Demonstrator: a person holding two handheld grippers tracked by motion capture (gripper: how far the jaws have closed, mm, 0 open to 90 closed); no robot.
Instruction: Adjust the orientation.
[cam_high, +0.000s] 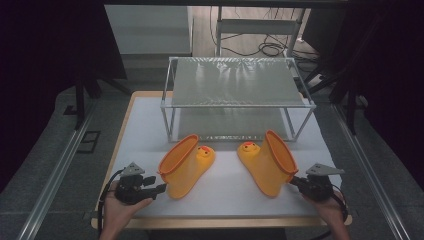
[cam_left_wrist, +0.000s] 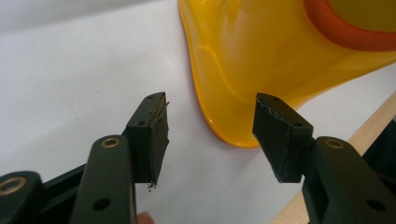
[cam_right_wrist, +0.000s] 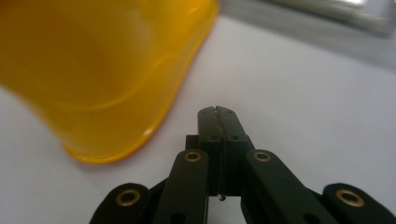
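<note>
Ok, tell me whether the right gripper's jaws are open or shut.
Shut. In the right gripper view the right gripper has its two black pads pressed together with nothing between them; the yellow boot lies beside it, untouched.

The high view is soft and slightly grainy: the white table top (cam_high: 225, 190) is evenly bright, while black curtains at 9 and 3 o'clock stay nearly lightless. Glare streaks the ribbed metal shelf top (cam_high: 235, 80) toward 12 o'clock. In the left gripper view, the glossy yellow rubber boot (cam_left_wrist: 261, 70) carries soft highlights and stays fairly sharp. In the right gripper view, the second yellow boot (cam_right_wrist: 102, 70) at 10 o'clock is blurred, and the background at 1 o'clock dissolves.
</note>
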